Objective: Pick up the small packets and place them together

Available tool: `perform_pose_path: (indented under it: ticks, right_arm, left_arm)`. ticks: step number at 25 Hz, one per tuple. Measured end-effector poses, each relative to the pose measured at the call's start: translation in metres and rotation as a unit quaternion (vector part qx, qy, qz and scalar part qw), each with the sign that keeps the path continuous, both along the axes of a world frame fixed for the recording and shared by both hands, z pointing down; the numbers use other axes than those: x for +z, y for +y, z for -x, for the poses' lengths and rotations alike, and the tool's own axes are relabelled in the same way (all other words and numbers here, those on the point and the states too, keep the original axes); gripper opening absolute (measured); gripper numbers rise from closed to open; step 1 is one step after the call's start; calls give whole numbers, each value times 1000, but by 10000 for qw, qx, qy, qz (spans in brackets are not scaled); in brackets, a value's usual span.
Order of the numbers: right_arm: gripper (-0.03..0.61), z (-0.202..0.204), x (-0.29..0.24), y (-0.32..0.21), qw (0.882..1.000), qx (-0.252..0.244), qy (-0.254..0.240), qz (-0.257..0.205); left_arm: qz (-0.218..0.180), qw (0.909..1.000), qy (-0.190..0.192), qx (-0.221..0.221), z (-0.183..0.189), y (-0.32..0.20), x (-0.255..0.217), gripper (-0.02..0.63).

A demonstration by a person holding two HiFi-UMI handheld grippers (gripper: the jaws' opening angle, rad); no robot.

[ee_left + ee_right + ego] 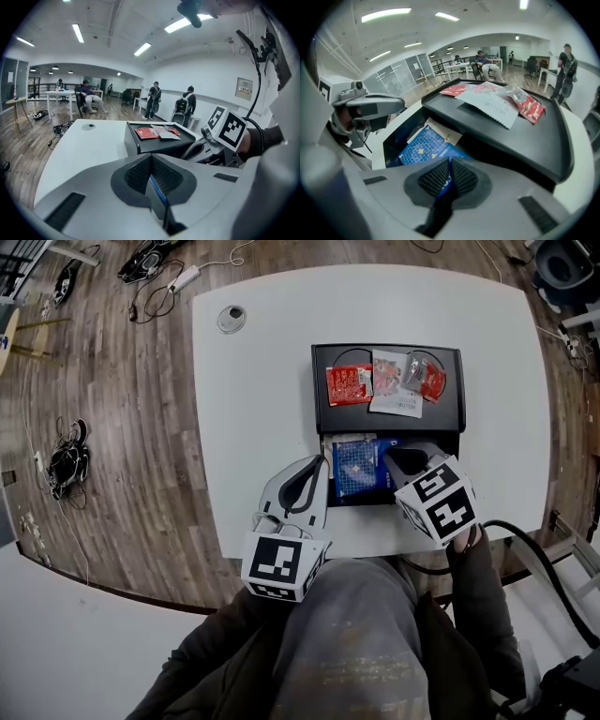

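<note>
The right gripper (pixel 392 463) covers the blue packet's (pixel 354 465) right part; between the left gripper's (pixel 153 178) jaws only a blue sliver (pixel 158 191) shows — too little to name; one red packet (pixel 433 382) lies partly under a grey packet (pixel 412 369); the white packet's (pixel 396 401) print is too small to read; the sleeves (pixel 478 615) run off the bottom edge.

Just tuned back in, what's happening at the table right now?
A person holds a gripper in each hand at the white table. The left tongs and right tongs are both shut on the blue packet, one at each side, in the open compartment below the raised black tray. Two red packets and a white packet lie together on the tray; the blue one has not joined them yet.
</note>
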State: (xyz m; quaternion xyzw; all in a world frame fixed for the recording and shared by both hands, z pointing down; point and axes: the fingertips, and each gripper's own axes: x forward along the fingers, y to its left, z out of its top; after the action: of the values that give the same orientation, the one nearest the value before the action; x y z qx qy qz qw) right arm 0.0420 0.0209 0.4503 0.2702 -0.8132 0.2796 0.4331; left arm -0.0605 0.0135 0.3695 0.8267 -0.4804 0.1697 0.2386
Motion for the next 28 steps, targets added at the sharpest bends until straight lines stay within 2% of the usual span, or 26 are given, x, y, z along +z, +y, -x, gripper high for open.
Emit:
perform_pose_path:
  ticks: [1, 2, 4, 7, 12, 19, 23, 28]
  right_arm:
    - [29, 2, 0, 1, 9999, -152, 22, -36]
    - [97, 4, 0, 2, 9994, -320, 51, -84]
    - [168, 8, -1, 3, 9980, -588, 93, -220]
    - [215, 10, -5, 1, 9968, -686, 105, -400]
    - [215, 0, 0, -4, 9981, -346, 321, -385]
    - [215, 1, 3, -8, 9994, -153, 86, -300]
    - [218, 1, 4, -8, 9993, -178, 77, -330]
    - [174, 5, 5, -2, 9991, -312, 9, -280]
  left_arm:
    - [-4, 10000, -2, -12, 0, 0, 0, -9]
    - [-9, 10000, -6, -29, 1, -1, 0, -9]
    - [-15, 10000, -12, -64, 3, -2, -1, -9]
    - [-6, 10000, -15, -99, 4, -4, -1, -9]
    - [23, 9999, -16, -149, 7, -6, 2, -9]
    - [81, 9999, -14, -140, 6, -8, 6, -9]
    - [96, 9998, -5, -147, 4, -9, 8, -9]
    - [85, 9998, -30, -173, 6, -9, 9, -9]
